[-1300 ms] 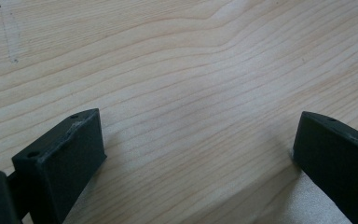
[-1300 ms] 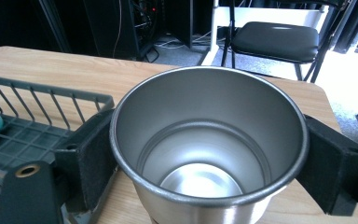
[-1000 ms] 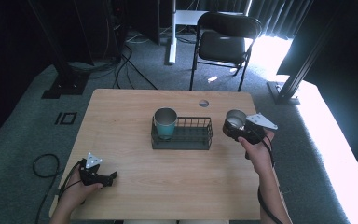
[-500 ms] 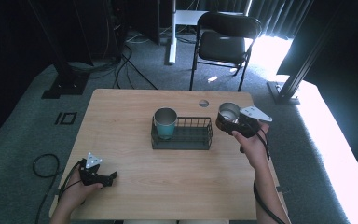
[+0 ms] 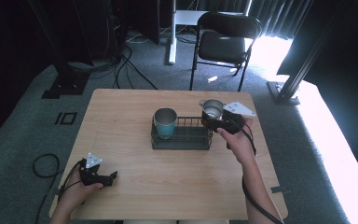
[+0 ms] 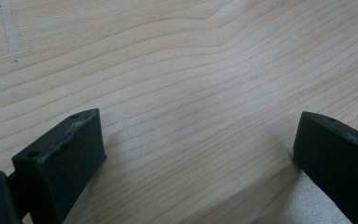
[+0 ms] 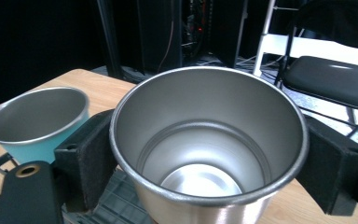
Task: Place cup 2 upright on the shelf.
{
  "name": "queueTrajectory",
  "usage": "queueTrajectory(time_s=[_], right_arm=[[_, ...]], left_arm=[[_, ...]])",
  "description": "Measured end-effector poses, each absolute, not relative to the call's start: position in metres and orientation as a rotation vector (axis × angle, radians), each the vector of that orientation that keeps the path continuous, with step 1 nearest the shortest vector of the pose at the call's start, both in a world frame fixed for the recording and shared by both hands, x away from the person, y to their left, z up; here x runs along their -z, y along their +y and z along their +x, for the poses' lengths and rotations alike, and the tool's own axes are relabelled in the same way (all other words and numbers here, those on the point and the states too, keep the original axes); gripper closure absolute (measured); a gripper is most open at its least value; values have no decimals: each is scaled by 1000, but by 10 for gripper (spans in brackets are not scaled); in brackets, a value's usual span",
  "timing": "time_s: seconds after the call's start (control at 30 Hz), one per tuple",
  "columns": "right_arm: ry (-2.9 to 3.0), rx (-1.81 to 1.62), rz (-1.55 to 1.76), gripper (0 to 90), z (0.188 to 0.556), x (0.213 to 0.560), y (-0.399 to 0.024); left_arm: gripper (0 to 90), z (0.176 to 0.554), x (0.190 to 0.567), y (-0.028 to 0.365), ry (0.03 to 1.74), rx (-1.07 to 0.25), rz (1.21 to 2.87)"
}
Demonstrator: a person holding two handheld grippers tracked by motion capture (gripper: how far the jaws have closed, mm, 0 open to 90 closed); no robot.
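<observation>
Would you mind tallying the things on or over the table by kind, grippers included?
Cups: 2, a teal cup standing in the rack and a steel cup held in the right gripper
Wire racks: 1, the black rack
Grippers: 2, the right one and the left gripper, resting open on the table
Total: 5

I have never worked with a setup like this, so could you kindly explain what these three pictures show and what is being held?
A person sits at a wooden table holding a two-jaw tool in each hand. The high view looks down from above; the other two views come from cameras riding on each tool. The right tool grips a steel cup between its jaws, raised over the right end of a black wire basket. A teal cup stands in the basket's left end. The left tool rests near the table's front left, jaws open on bare wood.
</observation>
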State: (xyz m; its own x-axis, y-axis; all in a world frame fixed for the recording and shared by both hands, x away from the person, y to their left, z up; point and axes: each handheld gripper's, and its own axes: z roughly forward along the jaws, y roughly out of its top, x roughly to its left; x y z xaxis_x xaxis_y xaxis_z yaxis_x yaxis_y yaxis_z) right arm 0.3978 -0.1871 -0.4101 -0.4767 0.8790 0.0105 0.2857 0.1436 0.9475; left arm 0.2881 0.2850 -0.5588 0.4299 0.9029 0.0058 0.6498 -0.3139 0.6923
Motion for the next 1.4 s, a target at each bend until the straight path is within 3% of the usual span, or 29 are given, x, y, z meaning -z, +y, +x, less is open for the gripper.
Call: queueTrajectory(time_s=[0.73, 1.4], right_arm=[[1915, -1358, 1140, 145, 407, 434, -143], [1971, -1289, 1192, 145, 418, 473, -131]], left_arm=[[28, 288, 559, 285, 1304, -531, 2069], [28, 288, 559, 285, 1304, -531, 2069]])
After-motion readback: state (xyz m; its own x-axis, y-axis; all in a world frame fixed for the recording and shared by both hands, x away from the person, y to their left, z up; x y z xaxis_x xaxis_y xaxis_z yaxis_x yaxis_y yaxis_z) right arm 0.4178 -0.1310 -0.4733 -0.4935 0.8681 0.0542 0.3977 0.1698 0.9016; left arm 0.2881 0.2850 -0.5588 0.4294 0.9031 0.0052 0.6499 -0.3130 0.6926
